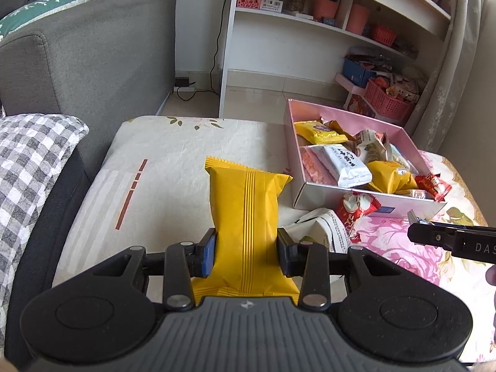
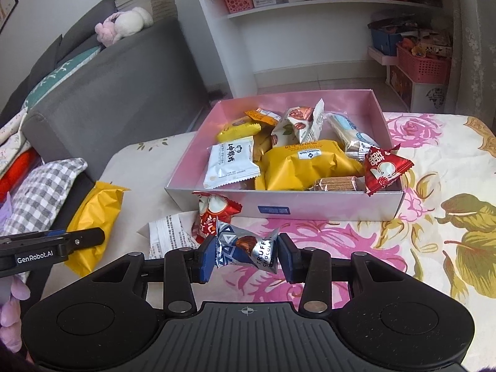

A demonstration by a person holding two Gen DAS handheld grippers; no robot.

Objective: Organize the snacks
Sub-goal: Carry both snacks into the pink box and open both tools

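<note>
My left gripper [image 1: 246,252] is shut on a long yellow snack packet [image 1: 245,210], held over the cloth-covered table left of the pink box [image 1: 338,200]. The packet also shows in the right wrist view [image 2: 93,214]. My right gripper [image 2: 246,255] is shut on a silver-blue truffle chocolate [image 2: 248,248], held in front of the pink box [image 2: 310,207]. The box holds several wrapped snacks. A red candy [image 2: 214,214] and a white packet [image 2: 167,235] lie on the table before the box.
A grey sofa [image 1: 93,55] stands left, with a checked cushion [image 1: 28,161] by the table. A white shelf unit [image 1: 310,21] with baskets stands behind. The floral tablecloth [image 2: 434,217] spreads to the right of the box.
</note>
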